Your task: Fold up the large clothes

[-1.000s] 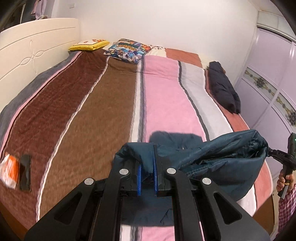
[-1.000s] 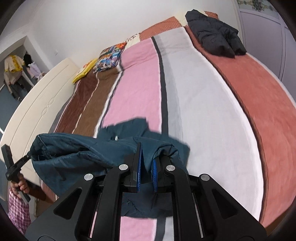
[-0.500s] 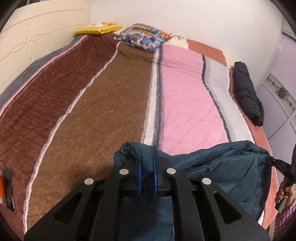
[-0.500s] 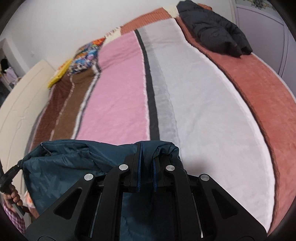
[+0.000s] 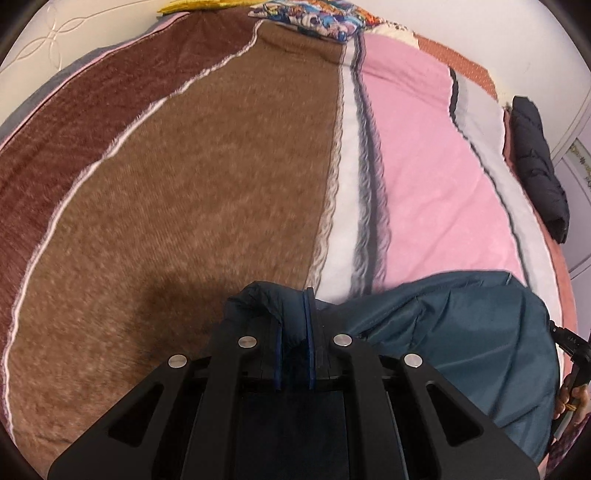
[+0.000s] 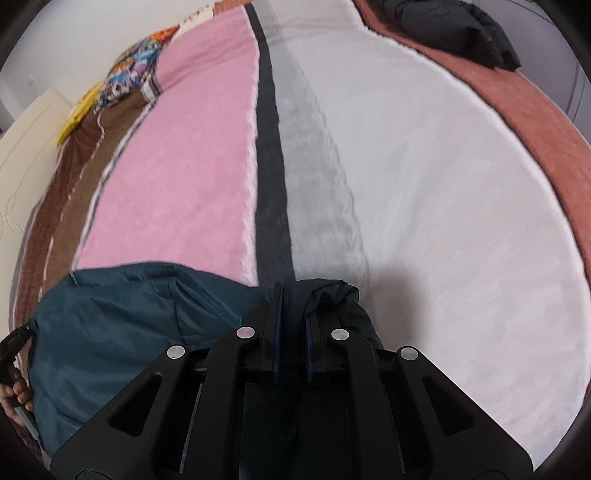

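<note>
A dark teal padded garment [image 5: 461, 332] hangs stretched between my two grippers, just above the striped bed cover [image 5: 207, 192]. My left gripper [image 5: 294, 306] is shut on one corner of the garment. My right gripper [image 6: 291, 299] is shut on the other corner, and the garment [image 6: 122, 325] spreads to its left. The right gripper also shows at the far right edge of the left wrist view [image 5: 570, 343]. The lower part of the garment is hidden under the gripper bodies.
A black jacket [image 5: 535, 162] lies at the bed's right edge, also in the right wrist view [image 6: 454, 29]. A patterned pillow [image 5: 314, 18] and a yellow pillow [image 6: 79, 110] lie at the head. A cream headboard [image 5: 44, 40] runs along the left.
Both grippers have moved forward and down towards the bed with the garment. The garment's edge now sits low over the cover and its shadow on the bed has shrunk.
</note>
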Available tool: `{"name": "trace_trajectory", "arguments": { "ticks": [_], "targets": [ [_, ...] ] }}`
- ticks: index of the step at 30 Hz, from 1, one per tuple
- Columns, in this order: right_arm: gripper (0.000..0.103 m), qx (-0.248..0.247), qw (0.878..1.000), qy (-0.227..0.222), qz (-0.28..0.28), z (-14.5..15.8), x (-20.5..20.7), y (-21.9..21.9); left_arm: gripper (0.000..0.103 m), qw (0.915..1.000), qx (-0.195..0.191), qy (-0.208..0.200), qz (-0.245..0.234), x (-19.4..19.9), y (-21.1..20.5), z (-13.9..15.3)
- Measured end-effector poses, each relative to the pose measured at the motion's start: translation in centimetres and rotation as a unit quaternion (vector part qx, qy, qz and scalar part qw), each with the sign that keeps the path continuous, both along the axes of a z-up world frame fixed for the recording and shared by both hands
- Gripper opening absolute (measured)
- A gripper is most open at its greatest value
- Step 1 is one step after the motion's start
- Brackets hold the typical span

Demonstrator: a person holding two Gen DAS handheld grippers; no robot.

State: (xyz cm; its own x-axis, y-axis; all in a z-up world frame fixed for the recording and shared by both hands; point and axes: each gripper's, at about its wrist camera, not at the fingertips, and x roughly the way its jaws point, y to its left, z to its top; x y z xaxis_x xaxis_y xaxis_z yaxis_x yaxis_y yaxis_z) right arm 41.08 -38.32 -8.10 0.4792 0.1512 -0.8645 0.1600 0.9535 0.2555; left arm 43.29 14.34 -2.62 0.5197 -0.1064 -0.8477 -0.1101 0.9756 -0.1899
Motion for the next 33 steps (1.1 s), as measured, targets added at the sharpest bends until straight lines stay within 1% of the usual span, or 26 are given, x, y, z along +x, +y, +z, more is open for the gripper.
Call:
{"name": "trace_trajectory", "arguments": {
  "ticks": [2,3,5,7,9,12,14,16,18,21,22,23,24,25,26,28,31,33],
  "targets": [
    [0.010,-0.010,1.000,0.005,0.003,-0.6,0.0,0.4,0.010,0.9999,0.010,-0.002,-0.001,0.0,-0.4,-0.3],
    [0.010,-0.011,1.000,0.007,0.002,-0.6,0.0,0.5,0.012,0.9999,0.015,-0.001,-0.001,0.0,-0.6,-0.4],
    [0.012,0.005,1.000,0.015,-0.004,-0.7,0.1,0.2,0.013,0.9998,0.022,-0.001,0.002,0.0,-0.7,-0.3],
    [0.013,0.033,0.999,0.024,-0.020,-0.7,0.2,-0.4,0.014,0.9999,0.013,-0.001,0.007,0.1,-0.5,0.1],
    [0.015,0.066,0.997,0.031,-0.034,-0.3,0.0,-1.3,0.015,0.9999,-0.003,-0.004,0.016,0.0,0.0,0.6],
    [0.021,0.119,0.991,0.014,-0.050,1.4,-0.8,-2.7,0.020,0.9982,-0.049,-0.016,0.032,-0.5,1.0,1.9],
    [0.027,0.142,0.988,0.004,-0.054,2.3,-1.4,-3.3,0.022,0.9957,-0.081,-0.023,0.040,-0.8,1.6,2.6],
    [0.030,0.154,0.986,0.000,-0.057,2.9,-1.8,-3.4,0.022,0.9933,-0.104,-0.021,0.047,-1.0,2.0,3.0],
    [0.031,0.161,0.985,-0.003,-0.060,3.3,-2.1,-3.5,0.024,0.9915,-0.118,-0.024,0.050,-1.2,2.0,3.3],
    [0.040,0.186,0.980,-0.010,-0.066,3.7,-2.5,-3.7,0.029,0.9887,-0.137,-0.027,0.055,-1.3,2.3,3.8],
    [0.046,0.200,0.977,-0.014,-0.072,3.8,-2.6,-3.9,0.031,0.9866,-0.149,-0.032,0.059,-1.4,2.5,4.0],
    [0.059,0.207,0.975,-0.023,-0.079,4.0,-2.8,-4.1,0.034,0.9850,-0.156,-0.037,0.064,-1.4,2.8,4.0],
    [0.065,0.206,0.974,-0.034,-0.086,4.4,-2.9,-4.4,0.042,0.9835,-0.161,-0.045,0.070,-1.6,3.0,4.3],
    [0.070,0.205,0.973,-0.052,-0.095,5.0,-3.2,-4.8,0.046,0.9819,-0.162,-0.057,0.080,-1.7,3.3,4.6],
    [0.070,0.201,0.973,-0.063,-0.099,5.5,-3.4,-5.1,0.051,0.9806,-0.155,-0.075,0.093,-2.0,3.7,5.1],
    [0.070,0.184,0.975,-0.073,-0.101,6.5,-3.8,-5.4,0.052,0.9816,-0.131,-0.092,0.104,-2.5,4.3,6.0],
    [0.070,0.158,0.981,-0.080,-0.080,7.5,-5.3,-5.1,0.052,0.9863,-0.107,-0.092,0.086,-3.8,4.6,6.8],
    [0.070,0.146,0.984,-0.086,-0.050,8.1,-7.6,-4.3,0.052,0.9895,-0.090,-0.094,0.063,-5.6,4.6,7.3]
  ]
}}
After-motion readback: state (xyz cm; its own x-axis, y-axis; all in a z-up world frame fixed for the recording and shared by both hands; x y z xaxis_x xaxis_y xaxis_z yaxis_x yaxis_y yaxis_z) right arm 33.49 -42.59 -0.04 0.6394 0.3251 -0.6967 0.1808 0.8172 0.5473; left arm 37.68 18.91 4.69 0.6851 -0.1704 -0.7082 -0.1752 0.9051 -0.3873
